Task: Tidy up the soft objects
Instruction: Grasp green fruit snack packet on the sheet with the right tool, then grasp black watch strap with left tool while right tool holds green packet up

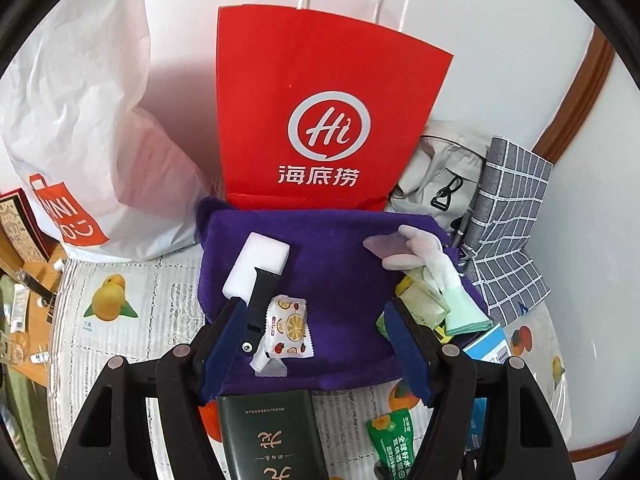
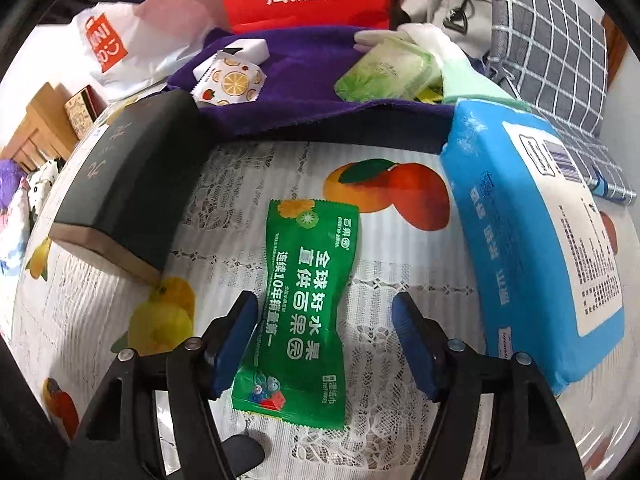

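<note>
Since green sachet (image 2: 298,304) looks light, crinkly and slick, best pinch is across its narrow waist. It lies flat on fruit-print tabletop (image 2: 380,240), just below purple towel (image 2: 296,92). R gripper (image 2: 324,344) fingers wide, astride it. L gripper (image 1: 316,344) fingers wide, empty, over towel. White wall behind.

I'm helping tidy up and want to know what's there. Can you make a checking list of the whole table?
Surface: fruit-print tablecloth, lace pattern.
Job's things: purple towel bearing white sponge, fruit-print packet, glove; green packet on the cloth.
Clutter: dark book, blue tissue pack, red paper bag, white shopping bag, checked cloth.
Grippers: left gripper open above the towel; right gripper open, jaws astride the green packet.
Cables: nothing seen.
Surroundings: white wall behind, wooden furniture at left.
</note>
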